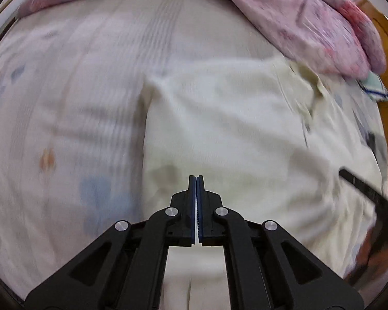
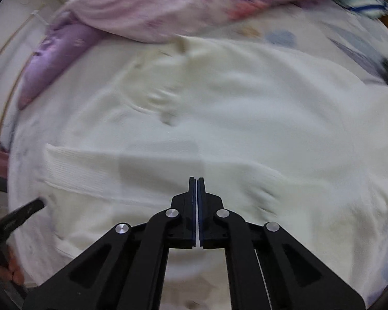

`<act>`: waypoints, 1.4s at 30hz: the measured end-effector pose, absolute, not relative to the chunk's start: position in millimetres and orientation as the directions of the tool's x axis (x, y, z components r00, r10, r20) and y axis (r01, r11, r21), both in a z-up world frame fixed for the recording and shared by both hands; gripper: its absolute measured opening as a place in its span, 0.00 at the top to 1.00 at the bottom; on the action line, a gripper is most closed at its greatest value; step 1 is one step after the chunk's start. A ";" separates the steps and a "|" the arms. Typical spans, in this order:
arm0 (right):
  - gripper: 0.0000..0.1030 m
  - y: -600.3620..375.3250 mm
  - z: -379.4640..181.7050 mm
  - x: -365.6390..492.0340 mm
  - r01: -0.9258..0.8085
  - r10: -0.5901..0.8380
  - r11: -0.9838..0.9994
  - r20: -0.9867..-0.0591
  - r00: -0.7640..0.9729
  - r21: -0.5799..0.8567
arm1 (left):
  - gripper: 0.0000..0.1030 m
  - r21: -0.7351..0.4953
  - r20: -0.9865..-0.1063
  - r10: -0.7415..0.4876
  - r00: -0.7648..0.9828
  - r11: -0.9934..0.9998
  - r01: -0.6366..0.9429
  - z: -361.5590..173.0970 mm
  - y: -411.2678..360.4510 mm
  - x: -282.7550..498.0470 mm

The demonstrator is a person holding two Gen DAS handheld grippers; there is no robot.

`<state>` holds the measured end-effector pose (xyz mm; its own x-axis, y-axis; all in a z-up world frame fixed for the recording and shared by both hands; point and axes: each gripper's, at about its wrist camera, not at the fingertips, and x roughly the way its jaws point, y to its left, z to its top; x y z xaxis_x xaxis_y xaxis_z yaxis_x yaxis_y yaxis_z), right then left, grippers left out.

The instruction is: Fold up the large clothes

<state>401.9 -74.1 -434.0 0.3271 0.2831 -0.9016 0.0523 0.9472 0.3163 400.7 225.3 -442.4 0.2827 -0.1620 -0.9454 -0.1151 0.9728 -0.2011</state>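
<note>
My left gripper (image 1: 196, 178) and right gripper (image 2: 196, 179) both have jaws closed, nothing visibly pinched. Cream knit sweater (image 2: 232, 108) lies spread mid-frame on pale floral bedsheet (image 1: 64, 103), pink quilt (image 2: 181, 2) along top.

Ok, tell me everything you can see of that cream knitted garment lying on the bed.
The cream knitted garment looks like a soft sweater with a ribbed band along one edge. It lies spread fairly flat on the pale patterned bedsheet, lightly wrinkled, its far end near the pink floral quilt. Whether either shut gripper pinches it cannot be told.
</note>
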 end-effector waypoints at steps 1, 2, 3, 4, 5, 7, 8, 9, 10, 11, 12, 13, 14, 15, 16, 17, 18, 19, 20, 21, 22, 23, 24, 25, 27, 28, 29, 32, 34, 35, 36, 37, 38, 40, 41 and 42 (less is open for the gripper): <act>0.99 -62.0 -438.5 406.7 0.043 0.309 0.939 -0.892 0.331 0.341 | 0.97 -0.212 -0.934 -0.165 0.317 0.970 -0.120 -448.8 225.2 418.7; 0.99 -51.4 -444.0 414.6 0.019 0.343 0.928 -0.874 0.345 0.372 | 0.98 -0.221 -0.924 -0.166 0.344 0.967 -0.125 -455.2 224.2 432.0; 0.99 -45.1 -450.6 419.0 -0.006 0.353 0.927 -0.870 0.344 0.374 | 0.98 -0.205 -0.921 -0.144 0.362 0.970 -0.135 -464.4 225.0 441.8; 0.99 -35.1 -468.9 424.7 -0.028 0.324 0.942 -0.891 0.319 0.333 | 0.98 -0.135 -0.938 -0.077 0.339 0.979 -0.153 -488.5 224.8 463.4; 1.00 -34.3 -484.9 428.6 -0.027 0.316 0.946 -0.903 0.292 0.322 | 0.98 -0.134 -0.947 -0.078 0.311 0.977 -0.163 -512.1 229.8 473.2; 1.00 -55.1 -496.4 426.8 0.017 0.397 0.908 -0.874 0.281 0.419 | 0.98 -0.199 -0.933 -0.118 0.340 0.956 -0.215 -509.2 242.3 480.3; 1.00 -68.5 -488.8 425.5 0.054 0.391 0.907 -0.884 0.256 0.417 | 0.98 -0.200 -0.936 -0.117 0.333 0.953 -0.226 -504.3 244.0 481.9; 1.00 -80.1 -474.5 421.1 0.063 0.323 0.934 -0.907 0.270 0.351 | 0.98 -0.175 -0.936 -0.091 0.339 0.958 -0.226 -498.4 244.4 481.5; 1.00 -94.1 -456.0 413.0 0.056 0.186 0.976 -0.934 0.304 0.212 | 0.98 -0.106 -0.939 -0.027 0.342 0.971 -0.213 -493.3 243.8 480.2; 0.98 -107.0 -446.9 405.5 0.061 0.100 0.990 -0.943 0.318 0.126 | 0.98 -0.075 -0.943 -0.004 0.333 0.977 -0.201 -495.8 245.7 479.6; 0.95 -118.9 -447.3 402.0 0.082 0.066 0.992 -0.946 0.317 0.097 | 0.98 -0.079 -0.948 -0.014 0.318 0.978 -0.193 -502.5 249.6 480.3; 1.00 -140.5 -461.7 396.4 0.136 0.041 0.987 -0.956 0.291 0.084 | 0.98 -0.101 -0.946 -0.034 0.324 0.976 -0.193 -509.8 251.1 480.8; 1.00 -153.2 -474.8 393.1 0.157 0.110 0.974 -0.949 0.295 0.162 | 0.98 -0.108 -0.942 -0.038 0.333 0.975 -0.194 -511.0 251.9 480.5; 1.00 -160.7 -480.5 391.0 0.182 0.163 0.956 -0.933 0.321 0.230 | 0.98 -0.106 -0.943 -0.035 0.332 0.975 -0.197 -508.5 252.7 479.8; 1.00 -164.6 -477.5 391.3 0.223 0.186 0.939 -0.932 0.312 0.262 | 0.98 -0.103 -0.945 -0.033 0.325 0.975 -0.199 -504.3 251.8 480.6; 1.00 -162.2 -469.6 392.6 0.241 0.175 0.938 -0.939 0.295 0.250 | 0.98 -0.100 -0.945 -0.032 0.326 0.976 -0.194 -495.0 251.3 478.6; 0.96 -156.7 -457.2 391.4 0.239 0.168 0.940 -0.940 0.296 0.243 | 0.98 -0.094 -0.938 -0.025 0.346 0.978 -0.186 -480.8 252.6 470.9; 0.96 -148.9 -441.2 386.3 0.211 0.189 0.941 -0.927 0.324 0.265 | 0.98 -0.098 -0.931 -0.027 0.364 0.979 -0.178 -469.1 258.1 459.0; 0.96 -139.4 -428.9 383.1 0.181 0.206 0.944 -0.921 0.332 0.277 | 0.98 -0.122 -0.924 -0.050 0.380 0.978 -0.170 -456.2 255.5 447.6; 0.96 -129.8 -422.6 378.6 0.150 0.212 0.951 -0.923 0.321 0.270 | 0.98 -0.135 -0.923 -0.068 0.380 0.979 -0.155 -447.1 250.2 435.3; 0.96 -113.5 -418.5 370.9 0.098 0.206 0.965 -0.937 0.282 0.241 | 0.98 -0.131 -0.927 -0.073 0.369 0.982 -0.134 -442.2 243.4 423.2; 0.96 -102.8 -420.4 365.2 0.072 0.203 0.971 -0.946 0.254 0.228 | 0.98 -0.119 -0.938 -0.075 0.338 0.987 -0.112 -441.6 234.6 404.7; 0.96 -99.3 -425.6 358.8 0.062 0.201 0.974 -0.953 0.226 0.220 | 0.98 -0.127 -0.951 -0.092 0.296 0.987 -0.101 -446.1 228.7 388.9; 0.96 -93.2 -440.8 350.4 0.059 0.174 0.981 -0.969 0.173 0.187 | 0.98 -0.140 -0.960 -0.111 0.258 0.986 -0.094 -451.1 226.7 373.8; 1.00 -104.9 -473.6 327.9 0.083 0.127 0.987 -0.988 0.089 0.134 | 0.98 -0.094 -0.987 -0.081 0.136 0.992 -0.089 -485.2 215.6 339.3; 1.00 -110.9 -483.1 321.7 0.120 0.167 0.976 -0.980 0.107 0.179 | 0.98 -0.069 -0.993 -0.060 0.098 0.993 -0.093 -499.0 214.6 330.9; 1.00 -112.1 -482.7 320.3 0.140 0.175 0.972 -0.978 0.115 0.191 | 0.98 -0.078 -0.989 -0.063 0.136 0.992 -0.102 -504.7 216.2 319.0; 0.98 -104.4 -470.9 323.1 0.138 0.163 0.974 -0.981 0.109 0.177 | 0.97 -0.091 -0.988 -0.072 0.139 0.987 -0.134 -497.7 220.8 318.0; 0.94 -102.2 -459.7 321.9 0.150 0.198 0.965 -0.972 0.125 0.216 | 0.93 -0.083 -0.989 -0.066 0.130 0.988 -0.130 -493.3 221.9 321.2; 0.88 -101.5 -454.4 321.1 0.161 0.202 0.962 -0.972 0.121 0.220 | 0.80 -0.073 -0.990 -0.057 0.126 0.990 -0.123 -488.2 220.8 322.9; 0.69 -101.2 -447.9 318.5 0.170 0.198 0.961 -0.973 0.120 0.217 | 0.70 -0.073 -0.989 -0.057 0.135 0.990 -0.119 -480.9 220.7 322.3; 0.43 -101.0 -440.2 316.1 0.179 0.193 0.960 -0.973 0.129 0.214 | 0.52 -0.085 -0.987 -0.067 0.145 0.989 -0.118 -474.2 220.1 322.7; 0.34 -101.4 -425.8 312.0 0.187 0.189 0.958 -0.968 0.166 0.219 | 0.47 -0.090 -0.986 -0.072 0.151 0.989 -0.120 -466.2 217.5 322.0; 0.28 -102.4 -405.0 310.4 0.185 0.187 0.958 -0.965 0.185 0.221 | 0.47 -0.058 -0.987 -0.040 0.153 0.991 -0.117 -450.9 211.2 319.1; 0.27 -101.7 -399.8 311.7 0.183 0.184 0.959 -0.966 0.181 0.217 | 0.47 -0.058 -0.987 -0.039 0.153 0.991 -0.120 -443.0 209.1 318.8; 0.27 -100.7 -392.8 312.7 0.181 0.186 0.959 -0.966 0.179 0.218 | 0.47 -0.063 -0.987 -0.043 0.156 0.990 -0.127 -435.7 207.7 319.7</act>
